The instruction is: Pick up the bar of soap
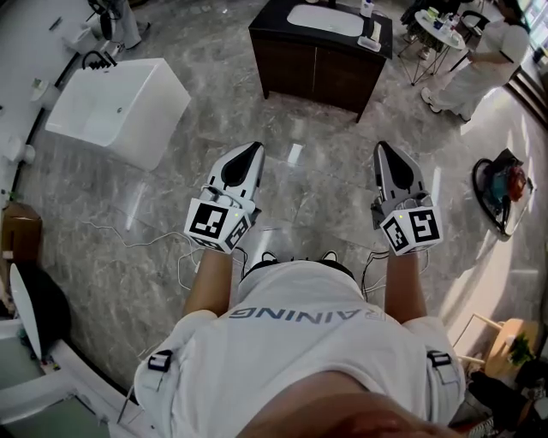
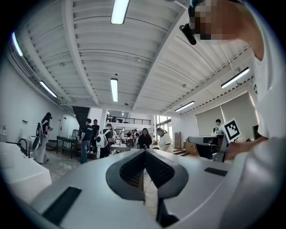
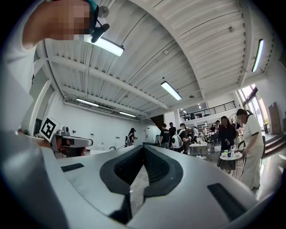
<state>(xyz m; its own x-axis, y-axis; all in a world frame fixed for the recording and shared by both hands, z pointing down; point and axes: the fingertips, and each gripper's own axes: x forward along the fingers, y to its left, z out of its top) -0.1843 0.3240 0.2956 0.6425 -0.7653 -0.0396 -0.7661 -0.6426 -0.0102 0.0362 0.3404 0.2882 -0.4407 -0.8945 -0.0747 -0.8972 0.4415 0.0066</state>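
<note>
A dark vanity cabinet [image 1: 315,67] with a white basin [image 1: 325,19] stands ahead at the top of the head view. On its right corner lies a small white item [image 1: 370,43], too small to tell whether it is the bar of soap. My left gripper [image 1: 253,147] and right gripper [image 1: 381,145] are held side by side above the marble floor, well short of the cabinet. Both point forward and up. In the left gripper view the jaws [image 2: 144,151] meet with nothing between them, and the right gripper [image 3: 144,147] looks the same in its own view.
A white bathtub [image 1: 116,109] stands at the left. A person in white [image 1: 479,64] is beside a small round table [image 1: 441,27] at the top right. A dark bag [image 1: 501,190] lies on the floor at the right. Cables [image 1: 128,241] trail near my feet.
</note>
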